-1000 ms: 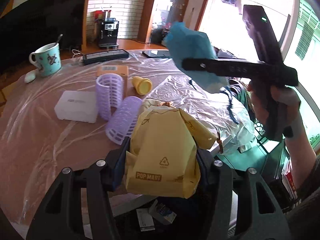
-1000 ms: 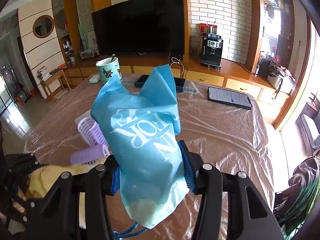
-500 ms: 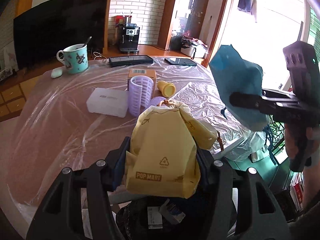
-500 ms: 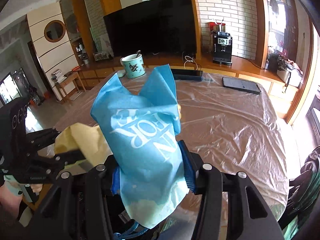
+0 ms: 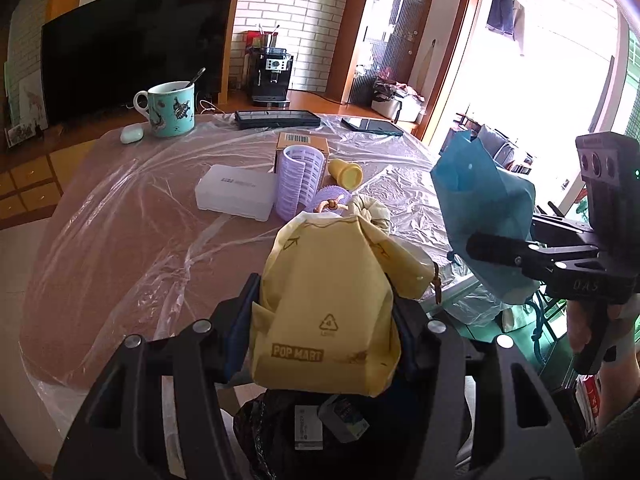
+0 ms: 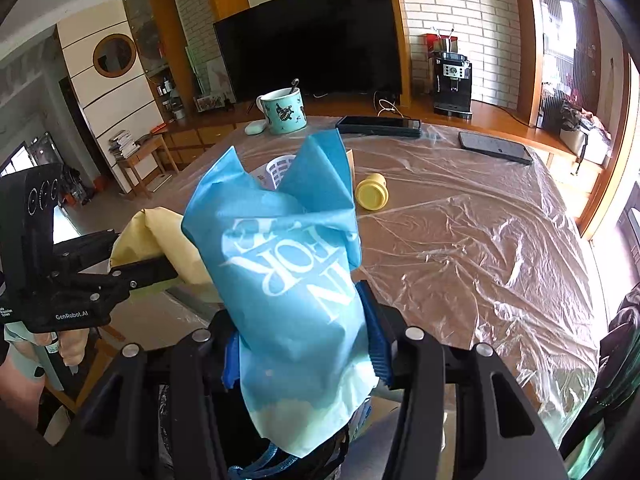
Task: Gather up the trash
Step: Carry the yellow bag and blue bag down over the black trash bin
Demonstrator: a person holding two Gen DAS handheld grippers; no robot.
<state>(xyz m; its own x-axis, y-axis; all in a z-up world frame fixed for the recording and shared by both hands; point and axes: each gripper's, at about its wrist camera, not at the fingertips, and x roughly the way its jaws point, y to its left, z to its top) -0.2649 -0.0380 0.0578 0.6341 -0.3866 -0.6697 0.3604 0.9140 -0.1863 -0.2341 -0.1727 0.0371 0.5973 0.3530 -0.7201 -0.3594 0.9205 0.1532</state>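
The left gripper (image 5: pixel 324 320) has its fingers (image 5: pixel 240 320) clamped on a yellow POP MART bag (image 5: pixel 328 304), held just off the near edge of the desk (image 5: pixel 100 248). Below it a black trash bag (image 5: pixel 280 432) gapes, with packaging scraps inside. The right gripper (image 6: pixel 300 340) pinches a blue bag (image 6: pixel 288 280) the same way — fingers part closed, pads pressing its sides — at the desk's corner, beside the left one.

The near half of the plastic-covered desk is bare; the clutter sits mid-desk: a clear box (image 5: pixel 236 192), a purple roller (image 5: pixel 300 182) standing upright, a cardboard box (image 5: pixel 302 144) behind it, and a yellow cap (image 5: pixel 346 172) lying on its side. A mug (image 5: pixel 170 110) and two dark tablets stand along the far edge.

Since a second ago both bags have swung outward from above the desk toward its edge — the blue one has dropped lower and to the right in the left wrist view. Neither grip has changed.
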